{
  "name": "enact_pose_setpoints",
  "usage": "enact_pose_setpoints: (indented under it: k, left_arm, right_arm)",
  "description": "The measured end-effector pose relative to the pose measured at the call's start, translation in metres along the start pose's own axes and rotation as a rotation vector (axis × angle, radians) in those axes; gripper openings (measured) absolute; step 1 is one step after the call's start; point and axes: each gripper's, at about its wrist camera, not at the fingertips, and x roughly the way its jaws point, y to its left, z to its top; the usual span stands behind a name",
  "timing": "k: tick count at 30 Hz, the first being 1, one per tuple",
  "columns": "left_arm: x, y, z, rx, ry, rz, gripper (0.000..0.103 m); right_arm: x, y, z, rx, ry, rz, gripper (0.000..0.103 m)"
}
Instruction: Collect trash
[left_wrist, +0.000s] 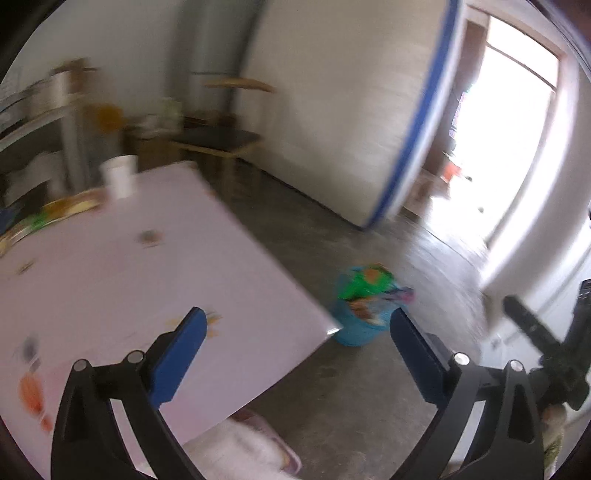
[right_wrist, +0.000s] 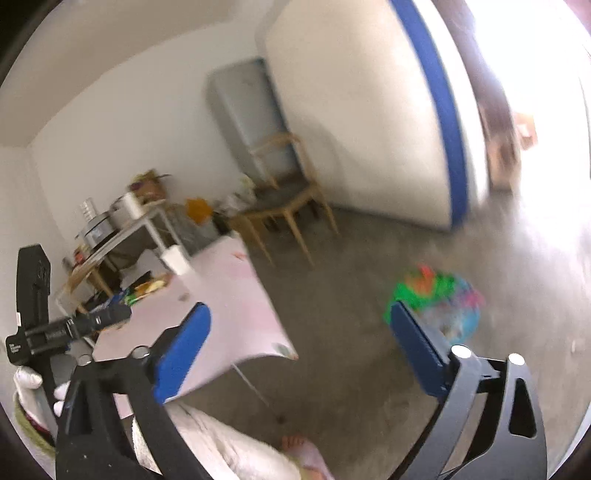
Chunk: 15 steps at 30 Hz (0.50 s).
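A blue trash bin (left_wrist: 360, 328) stuffed with colourful wrappers stands on the concrete floor by the corner of the white table (left_wrist: 122, 280). It also shows in the right wrist view (right_wrist: 458, 317), blurred. My left gripper (left_wrist: 295, 332) is open and empty, held above the table's corner. My right gripper (right_wrist: 299, 328) is open and empty, above the floor between table (right_wrist: 229, 295) and bin. Snack wrappers (left_wrist: 55, 210) lie at the table's far left, beside a white paper cup (left_wrist: 120, 177).
A wooden chair (right_wrist: 288, 206) stands beyond the table. A metal shelf rack (right_wrist: 122, 229) with pots is at the left wall. A white panel with a blue edge (left_wrist: 417, 122) leans near the bright doorway (left_wrist: 498, 136). Both views are motion-blurred.
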Motion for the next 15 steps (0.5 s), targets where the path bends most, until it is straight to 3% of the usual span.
enact_pose_setpoints:
  k: [4, 9, 15]
  left_arm:
    - [-0.05, 0.034, -0.024, -0.138, -0.052, 0.062, 0.097]
    - [-0.072, 0.043, -0.035, -0.183, -0.083, 0.133, 0.097]
    - [-0.064, 0.037, -0.049, -0.193, -0.091, 0.195, 0.097]
  right_arm:
    - [0.002, 0.046, -0.002, -0.037, 0.016, 0.061, 0.095]
    - [0.006, 0.084, -0.007, -0.081, 0.016, 0.076, 0.095]
    - [0.022, 0.089, -0.026, -0.135, 0.042, -0.056, 0.095]
